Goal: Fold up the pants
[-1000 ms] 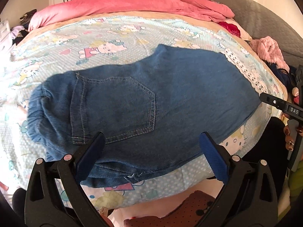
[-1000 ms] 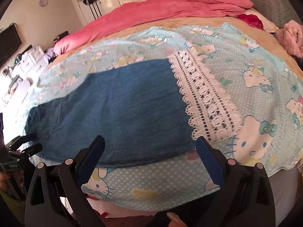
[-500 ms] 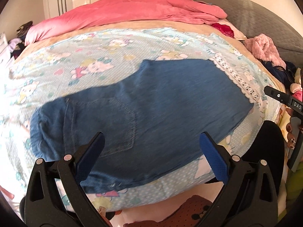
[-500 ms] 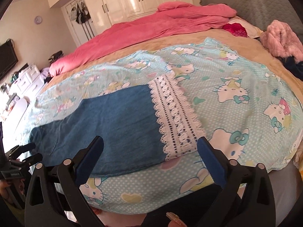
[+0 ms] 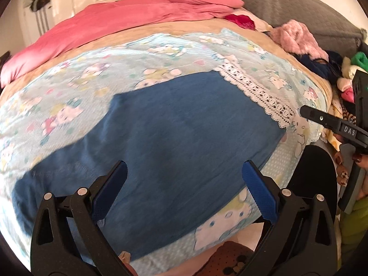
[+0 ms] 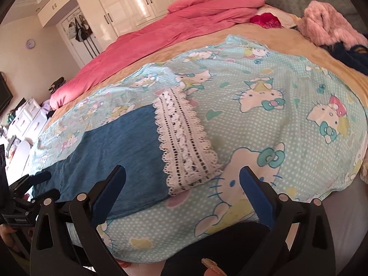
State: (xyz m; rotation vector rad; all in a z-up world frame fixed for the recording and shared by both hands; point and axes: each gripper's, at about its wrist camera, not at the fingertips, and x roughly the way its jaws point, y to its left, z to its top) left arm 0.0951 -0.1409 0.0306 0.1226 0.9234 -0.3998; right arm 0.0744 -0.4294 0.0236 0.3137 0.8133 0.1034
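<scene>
The pants (image 5: 174,138), blue denim with a white lace cuff (image 5: 257,96), lie flat on a bed (image 6: 287,105) covered by a pale blue cartoon-cat sheet. They run across the near part of the bed, the lace end toward the person's right.

The left tongs (image 5: 184,191) hang above the denim with their blue-padded fingers (image 5: 110,191) spread wide apart and nothing between them. In the left wrist view the cloth fills the gap between the two fingers and stretches away beyond them; the near edge of the pants falls close to the edge of the bed, just under the tongs. Whether the pads touch the cloth cannot be told, as this view is blurred.

The right tongs (image 6: 184,193) are likewise wide apart and empty. In the right wrist view the lace cuff (image 6: 186,147) lies between and just beyond the two fingers, nearer the left one, with the denim running off to the left. The right finger stands over bare sheet.

Each tool shows at the edge of the other's view: the right tongs (image 5: 333,124) at the far right of the left wrist view, beside the lace end, and the left tongs (image 6: 34,188) at the far left of the right wrist view, near the other end of the pants.

A pink duvet (image 6: 161,32) is heaped across the far side of the bed, and a fluffy pink garment (image 6: 331,23) lies at the far right.
</scene>
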